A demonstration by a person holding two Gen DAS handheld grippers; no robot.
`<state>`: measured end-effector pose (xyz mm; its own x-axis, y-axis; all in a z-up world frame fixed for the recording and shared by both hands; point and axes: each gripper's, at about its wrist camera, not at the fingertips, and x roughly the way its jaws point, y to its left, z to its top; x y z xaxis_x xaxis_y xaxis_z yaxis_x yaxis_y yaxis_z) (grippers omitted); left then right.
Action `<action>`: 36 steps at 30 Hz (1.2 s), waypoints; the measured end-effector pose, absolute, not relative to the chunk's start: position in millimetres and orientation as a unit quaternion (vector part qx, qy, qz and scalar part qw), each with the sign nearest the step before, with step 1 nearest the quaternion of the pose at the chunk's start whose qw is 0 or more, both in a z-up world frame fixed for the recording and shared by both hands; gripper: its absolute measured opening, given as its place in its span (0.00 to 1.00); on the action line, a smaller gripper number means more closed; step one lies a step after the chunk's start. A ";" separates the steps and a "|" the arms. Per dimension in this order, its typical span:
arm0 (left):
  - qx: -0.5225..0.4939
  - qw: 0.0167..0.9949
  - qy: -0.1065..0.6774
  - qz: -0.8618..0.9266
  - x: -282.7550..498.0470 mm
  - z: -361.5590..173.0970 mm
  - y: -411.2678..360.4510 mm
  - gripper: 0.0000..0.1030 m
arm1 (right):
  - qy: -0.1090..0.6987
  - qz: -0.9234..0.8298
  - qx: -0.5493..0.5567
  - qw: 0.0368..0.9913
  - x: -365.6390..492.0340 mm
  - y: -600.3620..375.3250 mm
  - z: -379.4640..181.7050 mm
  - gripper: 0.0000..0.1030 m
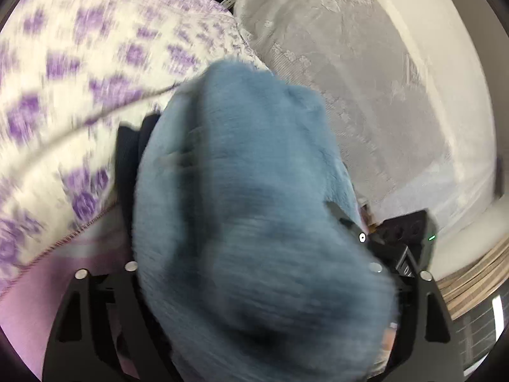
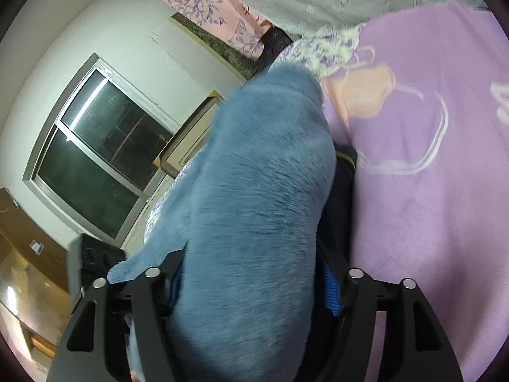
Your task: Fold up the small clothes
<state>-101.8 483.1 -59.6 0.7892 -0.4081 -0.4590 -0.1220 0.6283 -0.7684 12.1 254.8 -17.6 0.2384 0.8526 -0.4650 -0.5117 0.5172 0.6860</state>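
A fluffy blue garment (image 1: 254,111) fills the middle of both wrist views, bunched up thick. In the left wrist view it bulges between and over the fingers of my left gripper (image 1: 232,172), whose jaws stand wide; the fingertips are hidden under the fabric. In the right wrist view the same blue garment (image 2: 270,127) runs forward between the fingers of my right gripper (image 2: 251,210) and presses against the blue ribbed pads (image 2: 332,293) on both sides. A dark cloth (image 2: 342,191) shows from under the garment.
A lilac bed sheet (image 2: 429,222) lies under everything. A white quilt with purple flowers (image 1: 79,63) and a grey lace cover (image 1: 350,79) lie beyond. A window (image 2: 95,159) and white wall are to the right gripper's left. The other gripper's black body (image 1: 407,229) shows a green light.
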 end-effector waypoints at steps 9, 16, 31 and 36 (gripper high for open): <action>-0.375 0.873 0.306 -0.049 -102.7 -54.3 467.8 0.81 | 0.420 0.454 0.206 0.759 19.2 255.9 -27.0 0.68; -0.377 0.877 0.297 0.029 -139.3 -36.5 460.7 0.85 | 0.357 0.430 0.180 0.810 -28.5 226.3 5.7 0.73; -0.147 0.886 0.322 0.301 -185.5 9.0 380.3 0.95 | 0.317 0.387 0.072 0.863 -81.5 192.4 14.7 0.78; -0.092 0.888 0.311 0.326 -211.8 22.1 346.5 0.95 | 0.327 0.384 0.060 0.862 -97.6 183.2 22.8 0.80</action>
